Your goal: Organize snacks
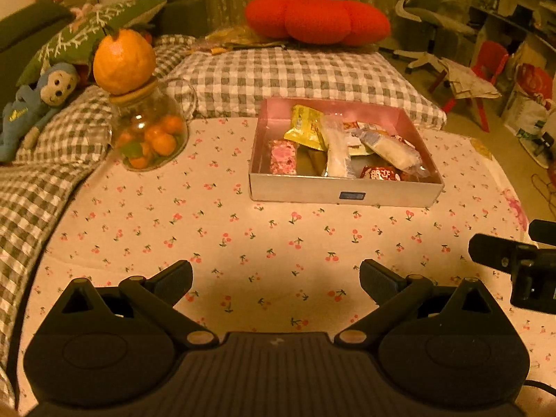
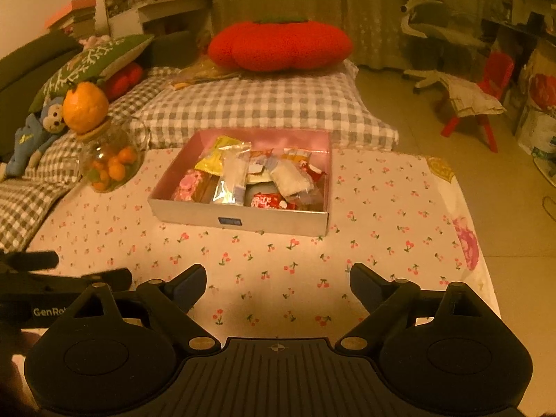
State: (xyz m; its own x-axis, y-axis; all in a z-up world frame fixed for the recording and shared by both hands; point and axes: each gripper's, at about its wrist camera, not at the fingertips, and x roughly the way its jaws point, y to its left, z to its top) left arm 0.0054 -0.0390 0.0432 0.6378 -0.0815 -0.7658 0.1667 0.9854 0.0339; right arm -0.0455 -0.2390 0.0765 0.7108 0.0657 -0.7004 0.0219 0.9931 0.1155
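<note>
A shallow silver box with a pink inside sits on the cherry-print cloth. It holds several wrapped snacks: a yellow packet, a pink one, a clear white one and a red one. My left gripper stands open over bare cloth, well short of the box. My right gripper is open too, with nothing between its fingers. Its fingers show at the right edge of the left wrist view.
A glass jar of small oranges, with an orange on its lid, stands left of the box. Checked bedding, a red tomato cushion and a blue monkey toy lie behind. The cloth's edge and floor are on the right.
</note>
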